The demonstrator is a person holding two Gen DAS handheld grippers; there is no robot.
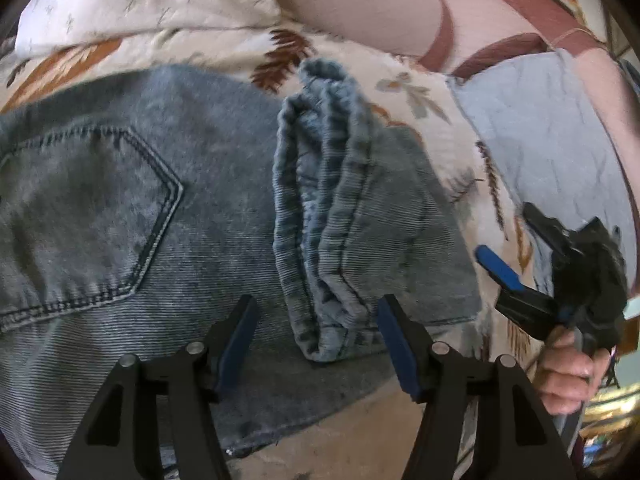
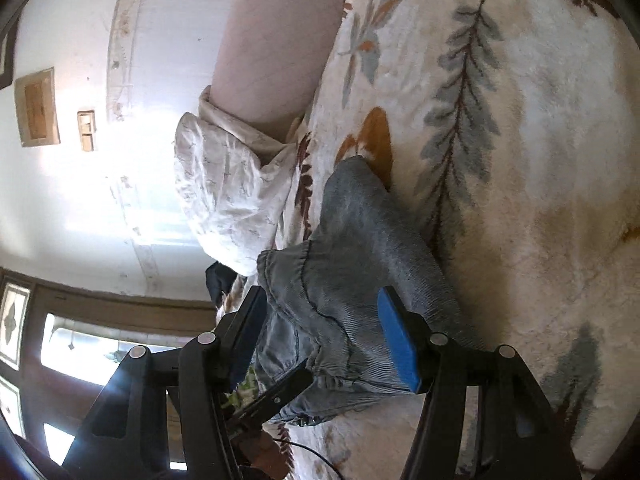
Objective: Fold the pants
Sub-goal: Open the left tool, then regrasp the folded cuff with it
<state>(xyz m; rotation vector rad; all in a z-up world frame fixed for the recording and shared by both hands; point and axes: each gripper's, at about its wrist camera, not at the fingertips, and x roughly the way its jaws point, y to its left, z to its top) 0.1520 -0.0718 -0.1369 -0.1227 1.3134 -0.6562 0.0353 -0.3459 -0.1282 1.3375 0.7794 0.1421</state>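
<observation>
leafy blanket [image 1: 452, 152] under folded jeans [image 1: 168, 208]; left claw [image 1: 318, 344] and right claw [image 2: 320, 340] both wide, holding nothing.

— Where did the folded blue denim pants [image 1: 168, 216] lie?

— On the cream leaf-patterned blanket [image 2: 540, 168], with the bunched leg hems [image 1: 332, 216] stacked on top of them, right of the back pocket [image 1: 84, 208].

— And behind them?

— A crumpled white pillow [image 1: 132, 0] and, beside it, a pink cushion [image 1: 360, 4].
</observation>
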